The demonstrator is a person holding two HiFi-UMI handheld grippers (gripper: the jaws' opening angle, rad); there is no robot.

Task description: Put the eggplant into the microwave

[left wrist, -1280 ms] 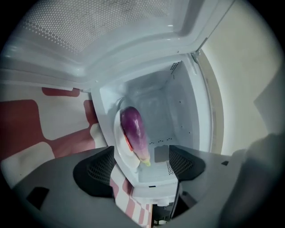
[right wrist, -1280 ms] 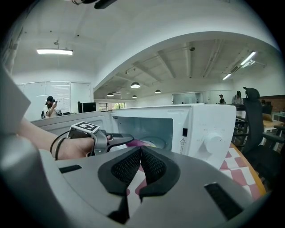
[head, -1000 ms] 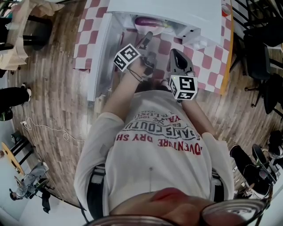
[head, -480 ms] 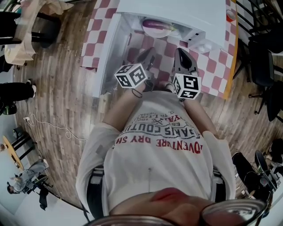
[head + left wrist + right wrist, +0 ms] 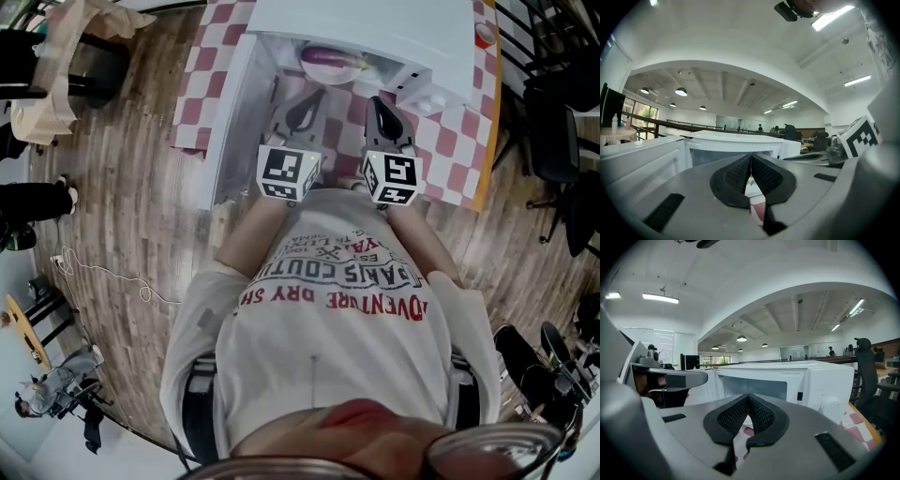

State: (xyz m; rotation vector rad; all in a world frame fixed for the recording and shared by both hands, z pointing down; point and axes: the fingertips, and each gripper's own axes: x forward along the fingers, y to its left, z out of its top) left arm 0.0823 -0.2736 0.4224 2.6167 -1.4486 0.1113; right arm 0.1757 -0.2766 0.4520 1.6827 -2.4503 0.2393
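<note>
Purple eggplant (image 5: 330, 56) lies on its side inside white microwave (image 5: 375, 23); door (image 5: 234, 112) swung open left.

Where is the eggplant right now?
In the head view, the eggplant lies inside the open microwave at top centre, just beyond the tips of the left gripper and the right gripper.

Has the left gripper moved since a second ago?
Yes. In the head view the left gripper has drawn back from the microwave opening toward the person, away from the eggplant.
</note>
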